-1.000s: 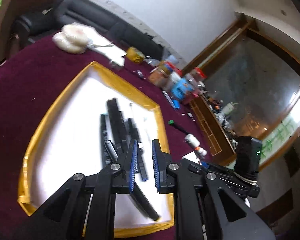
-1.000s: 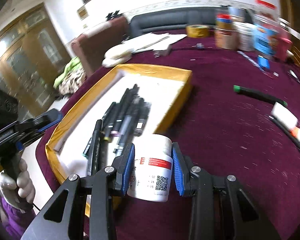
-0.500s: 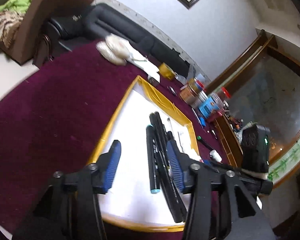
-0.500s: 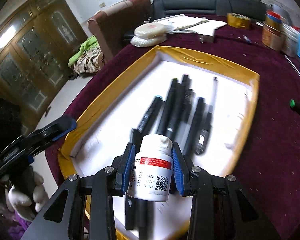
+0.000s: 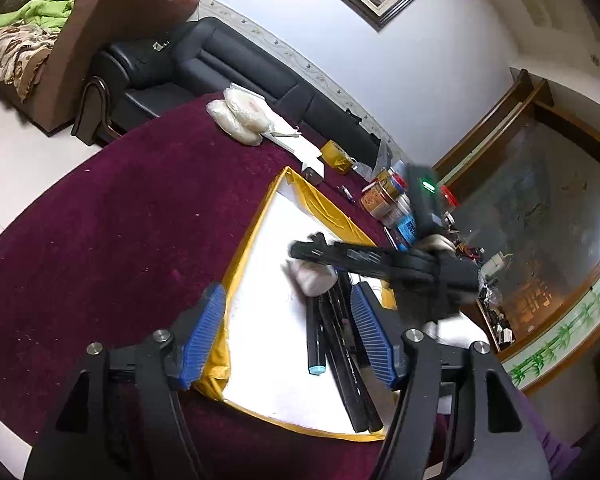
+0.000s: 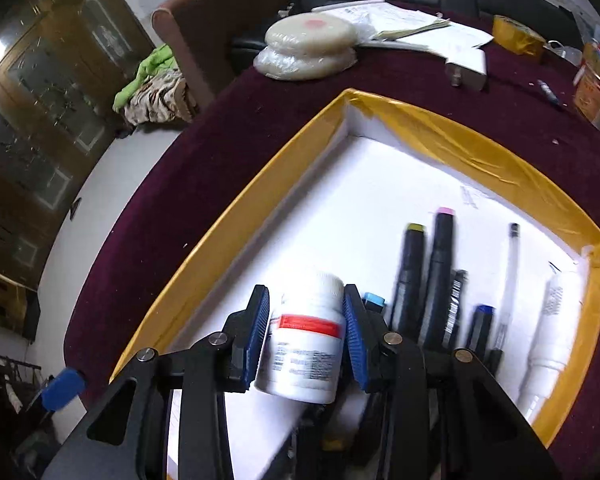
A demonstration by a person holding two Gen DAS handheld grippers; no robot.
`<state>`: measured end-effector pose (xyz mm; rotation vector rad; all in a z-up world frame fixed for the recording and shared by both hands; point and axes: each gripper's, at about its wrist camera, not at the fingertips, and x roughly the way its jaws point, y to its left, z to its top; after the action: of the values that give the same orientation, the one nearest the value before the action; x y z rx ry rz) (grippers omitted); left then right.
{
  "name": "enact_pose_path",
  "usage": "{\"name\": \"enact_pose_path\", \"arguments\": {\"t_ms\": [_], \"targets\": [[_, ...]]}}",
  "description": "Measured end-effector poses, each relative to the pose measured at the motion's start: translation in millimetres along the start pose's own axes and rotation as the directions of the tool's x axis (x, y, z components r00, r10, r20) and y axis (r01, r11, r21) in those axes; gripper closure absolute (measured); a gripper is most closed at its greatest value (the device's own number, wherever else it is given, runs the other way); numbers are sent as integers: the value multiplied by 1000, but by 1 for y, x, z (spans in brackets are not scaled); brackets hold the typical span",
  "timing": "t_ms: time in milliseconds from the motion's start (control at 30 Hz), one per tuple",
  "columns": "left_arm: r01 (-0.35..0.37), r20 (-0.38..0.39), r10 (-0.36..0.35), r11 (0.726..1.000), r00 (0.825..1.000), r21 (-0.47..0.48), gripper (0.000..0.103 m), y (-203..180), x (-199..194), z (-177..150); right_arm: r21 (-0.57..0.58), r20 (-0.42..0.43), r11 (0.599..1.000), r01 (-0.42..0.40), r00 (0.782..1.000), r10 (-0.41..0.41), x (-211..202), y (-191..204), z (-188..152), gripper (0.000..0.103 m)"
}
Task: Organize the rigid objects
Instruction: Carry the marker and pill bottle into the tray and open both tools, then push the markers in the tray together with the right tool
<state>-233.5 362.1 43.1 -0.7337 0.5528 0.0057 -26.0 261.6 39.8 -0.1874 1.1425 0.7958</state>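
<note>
My right gripper is shut on a white pill bottle with a red label band, held over the white inside of the yellow-rimmed tray. Several black markers and a white tube lie in the tray to the bottle's right. In the left wrist view my left gripper is open and empty above the near end of the tray. The right gripper shows there with the bottle over the markers.
The tray sits on a round table with a maroon cloth. At the far side lie two pale round packs, papers, a tape roll and jars. A sofa stands beyond the table.
My right gripper carried the pill bottle from the table's cloth over into the tray. My left gripper opened wide and pulled back from the markers toward the tray's near end.
</note>
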Motion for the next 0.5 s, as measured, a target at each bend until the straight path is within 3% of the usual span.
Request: {"name": "enact_pose_path", "arguments": {"t_ms": [100, 333, 433, 500], "targets": [[1, 12, -1, 1000, 1000, -12, 37, 6, -2, 3, -38, 19, 999, -3, 1000, 4, -24, -5, -18, 62], [16, 2, -16, 999, 1000, -43, 37, 15, 4, 4, -148, 8, 989, 23, 1000, -22, -60, -1, -78, 61], [26, -13, -27, 999, 1000, -37, 37, 12, 6, 2, -140, -46, 990, -3, 999, -3, -56, -5, -95, 61], [26, -16, -27, 999, 1000, -31, 37, 10, 6, 1, -152, -85, 988, 1, 996, -14, -49, -5, -100, 67]]}}
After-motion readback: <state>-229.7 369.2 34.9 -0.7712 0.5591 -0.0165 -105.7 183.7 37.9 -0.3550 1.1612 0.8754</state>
